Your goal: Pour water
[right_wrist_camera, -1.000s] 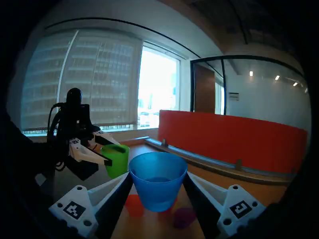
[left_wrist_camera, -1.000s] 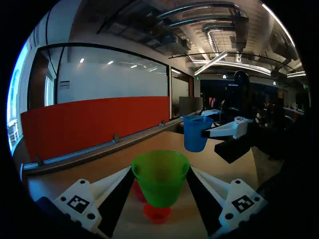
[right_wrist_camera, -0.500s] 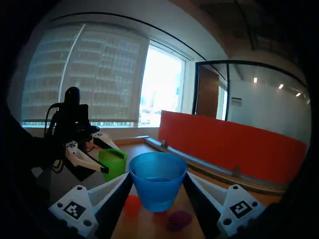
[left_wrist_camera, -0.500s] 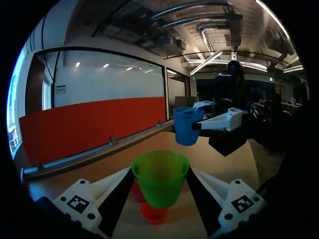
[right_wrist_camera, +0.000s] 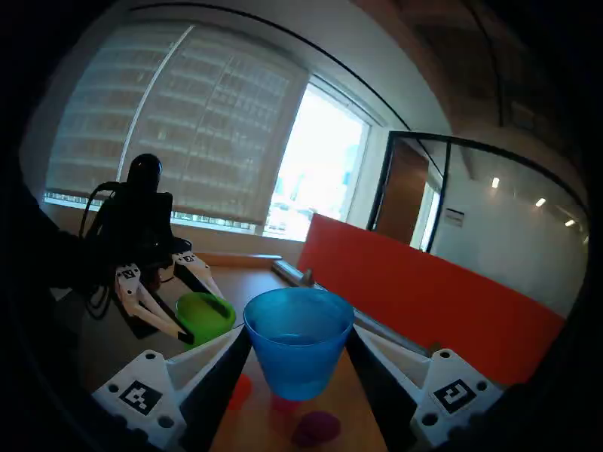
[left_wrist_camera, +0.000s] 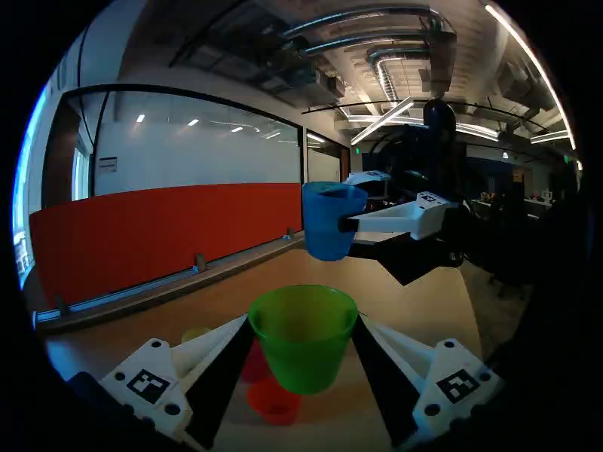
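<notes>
Water (right_wrist_camera: 298, 340) stays in the blue cup (right_wrist_camera: 299, 369), which the right hand-held gripper (right_wrist_camera: 298, 335) clamps and has raised above the green cup (left_wrist_camera: 303, 339) clamped by the left hand-held gripper (left_wrist_camera: 303, 331). Pouring looks imminent.

The green cup (left_wrist_camera: 303, 339) is looking like smooth, slightly translucent plastic, and the blue cup (right_wrist_camera: 299, 346) is showing the same smooth plastic with a soft sheen. The fingers (left_wrist_camera: 162, 369) beside the green cup are reading as matt white plastic with black inner faces, possibly rubber, though the dim view is hiding their texture. The table (left_wrist_camera: 430, 309) is showing a smooth, pale wood-look top. The red panel (left_wrist_camera: 166, 226) is looking matt, and the ceiling pipes (left_wrist_camera: 362, 38) are gleaming like bare metal.
</notes>
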`<state>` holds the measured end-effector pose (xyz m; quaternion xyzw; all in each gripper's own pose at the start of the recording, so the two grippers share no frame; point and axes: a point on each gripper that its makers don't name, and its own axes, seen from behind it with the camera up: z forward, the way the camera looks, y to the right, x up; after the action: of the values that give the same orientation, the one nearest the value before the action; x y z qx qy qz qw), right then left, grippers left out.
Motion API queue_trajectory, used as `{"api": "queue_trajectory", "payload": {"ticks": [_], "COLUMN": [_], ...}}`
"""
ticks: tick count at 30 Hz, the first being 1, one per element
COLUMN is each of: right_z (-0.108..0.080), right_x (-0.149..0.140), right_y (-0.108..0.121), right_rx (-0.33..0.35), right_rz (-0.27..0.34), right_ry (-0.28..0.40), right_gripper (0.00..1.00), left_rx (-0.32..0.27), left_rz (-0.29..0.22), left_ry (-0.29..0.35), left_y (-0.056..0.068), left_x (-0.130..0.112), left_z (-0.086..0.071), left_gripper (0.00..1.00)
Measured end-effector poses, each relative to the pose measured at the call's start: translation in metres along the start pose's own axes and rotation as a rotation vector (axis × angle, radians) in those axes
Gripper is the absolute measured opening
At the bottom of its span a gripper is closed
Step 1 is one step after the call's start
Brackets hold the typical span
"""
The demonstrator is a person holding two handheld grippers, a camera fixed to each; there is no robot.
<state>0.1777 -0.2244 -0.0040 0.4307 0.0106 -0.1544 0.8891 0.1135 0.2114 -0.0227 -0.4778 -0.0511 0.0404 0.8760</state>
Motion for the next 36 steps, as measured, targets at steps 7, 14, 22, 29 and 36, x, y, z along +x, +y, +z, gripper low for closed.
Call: {"api": "queue_trajectory", "payload": {"ticks": [7, 14, 22, 29, 36], "right_z": [0.006, 0.012, 0.017, 0.023, 0.026], "right_x": [0.007, 0.015, 0.026, 0.029, 0.030], "right_y": [0.002, 0.002, 0.001, 0.002, -0.001], "right_rx": [0.000, 0.002, 0.005, 0.000, 0.003], "right_rz": [-0.088, -0.179, -0.283, -0.371, -0.463], "right_ry": [-0.006, -0.006, 0.001, -0.006, -0.013], "right_gripper": [0.89, 0.89, 0.89, 0.89, 0.89], "left_rx": [-0.015, -0.025, -0.040, -0.052, -0.061], "left_rz": [0.001, -0.006, -0.004, -0.002, -0.005], "left_ry": [0.004, 0.012, 0.023, 0.025, 0.031], "left_y": [0.008, 0.012, 0.020, 0.026, 0.028], "left_x": [-0.003, -0.005, -0.005, -0.004, -0.004], "left_z": [0.002, 0.004, 0.006, 0.007, 0.008], "left_gripper": [0.87, 0.87, 0.87, 0.87, 0.87]}}
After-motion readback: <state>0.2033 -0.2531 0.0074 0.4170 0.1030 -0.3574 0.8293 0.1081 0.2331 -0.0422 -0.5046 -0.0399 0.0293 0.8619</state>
